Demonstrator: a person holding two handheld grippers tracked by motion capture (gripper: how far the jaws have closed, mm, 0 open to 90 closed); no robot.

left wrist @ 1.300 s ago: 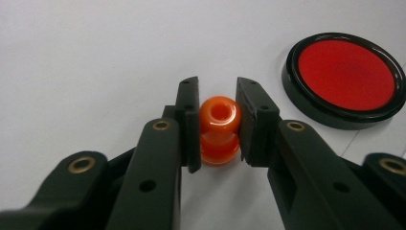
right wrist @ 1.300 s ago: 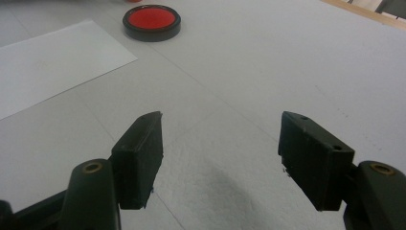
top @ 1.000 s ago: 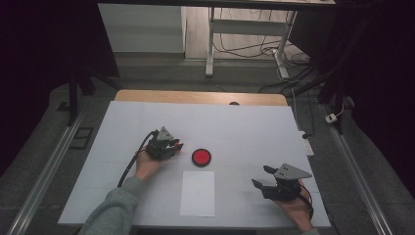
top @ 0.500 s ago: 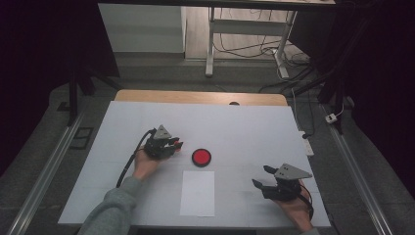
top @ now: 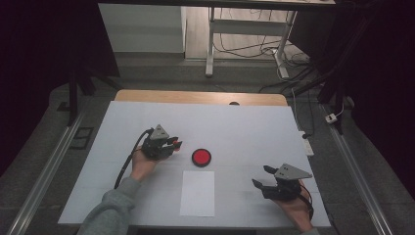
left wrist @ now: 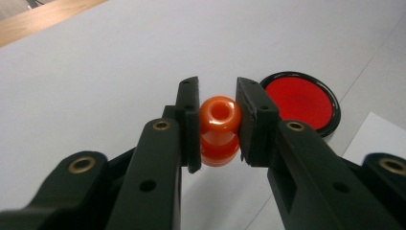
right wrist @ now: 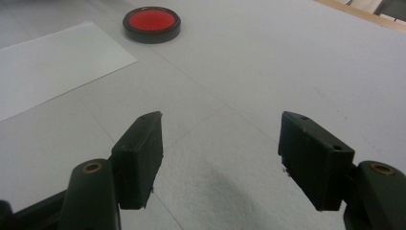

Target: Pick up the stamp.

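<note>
Left tool (top: 172,144), seen from the high view, hovers just left of a round red black-rimmed disc (top: 201,157) on the white surface (top: 244,132). Its own view shows it clenched on a glossy orange plastic bead (left wrist: 219,129). Right tool (right wrist: 220,160) in its view gapes released above the surface.
</note>
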